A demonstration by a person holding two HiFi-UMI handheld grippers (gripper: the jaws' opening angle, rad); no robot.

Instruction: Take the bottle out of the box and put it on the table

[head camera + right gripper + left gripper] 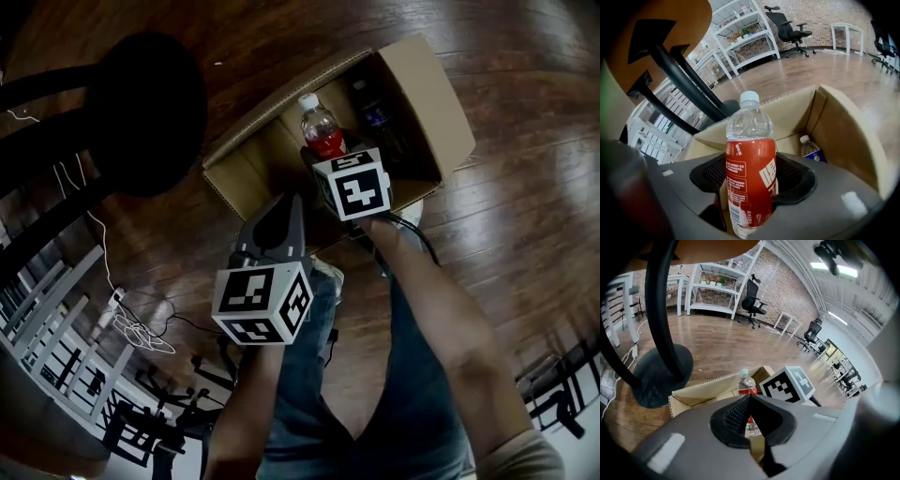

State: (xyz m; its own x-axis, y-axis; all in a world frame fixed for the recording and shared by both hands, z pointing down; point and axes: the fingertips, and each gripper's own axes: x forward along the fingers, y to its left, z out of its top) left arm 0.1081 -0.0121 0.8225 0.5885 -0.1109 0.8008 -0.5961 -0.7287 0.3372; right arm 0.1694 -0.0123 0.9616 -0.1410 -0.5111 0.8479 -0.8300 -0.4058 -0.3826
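Note:
A clear bottle with a red label and a white cap (322, 131) stands upright above the open cardboard box (433, 108) on the wooden floor. My right gripper (322, 153) is shut on it, with both pads pressed to the red label (751, 173). In the right gripper view the box (843, 136) lies behind and below the bottle. My left gripper (284, 208) hangs nearer me, beside the box's near edge, shut and empty. Its tips meet (750, 397), and the held bottle (746, 383) shows beyond them.
A second bottle with a blue label (375, 114) lies in the box, seen also in the right gripper view as the blue-label bottle (812, 150). A dark round pedestal base (145, 112) stands left of the box. Cables (141, 330) trail on the floor. White shelves (717, 291) and an office chair (753, 298) stand far off.

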